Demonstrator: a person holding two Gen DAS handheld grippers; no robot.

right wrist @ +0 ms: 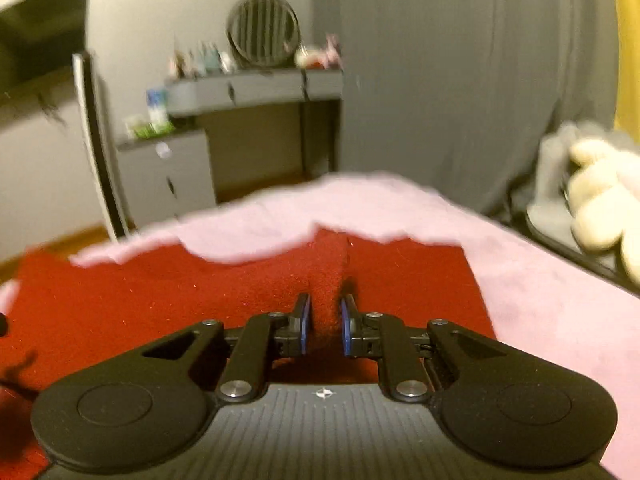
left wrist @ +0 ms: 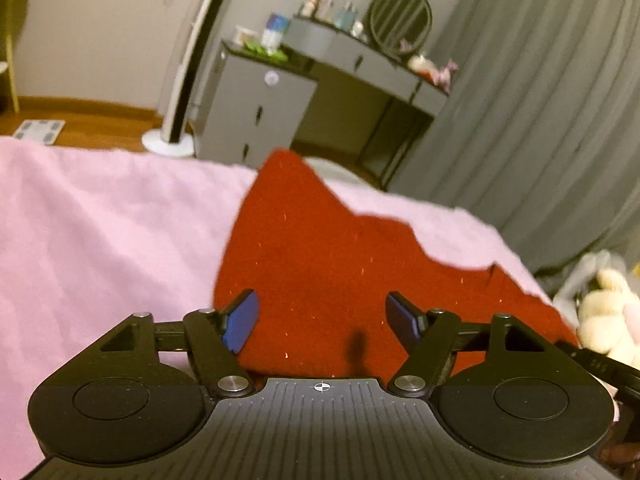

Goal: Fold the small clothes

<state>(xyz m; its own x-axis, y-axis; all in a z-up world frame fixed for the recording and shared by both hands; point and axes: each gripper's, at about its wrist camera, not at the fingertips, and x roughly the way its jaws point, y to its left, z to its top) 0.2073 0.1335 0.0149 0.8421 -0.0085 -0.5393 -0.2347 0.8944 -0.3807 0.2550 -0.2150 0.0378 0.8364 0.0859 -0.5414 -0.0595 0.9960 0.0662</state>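
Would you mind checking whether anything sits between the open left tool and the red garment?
Nothing visible does. The left tool hangs open directly over the red garment, with only bare cloth between its blue pads.

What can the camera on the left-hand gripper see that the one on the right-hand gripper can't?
Only the left wrist view shows the open left gripper with nothing between its blue pads, a white round fan base on the wood floor, and a scale.

Only the right wrist view shows the right gripper pinching a raised ridge of the red garment, plus a dark screen on the wall.

Both show the red garment on the pink blanket, the grey desk, the grey curtain and a cream plush toy.
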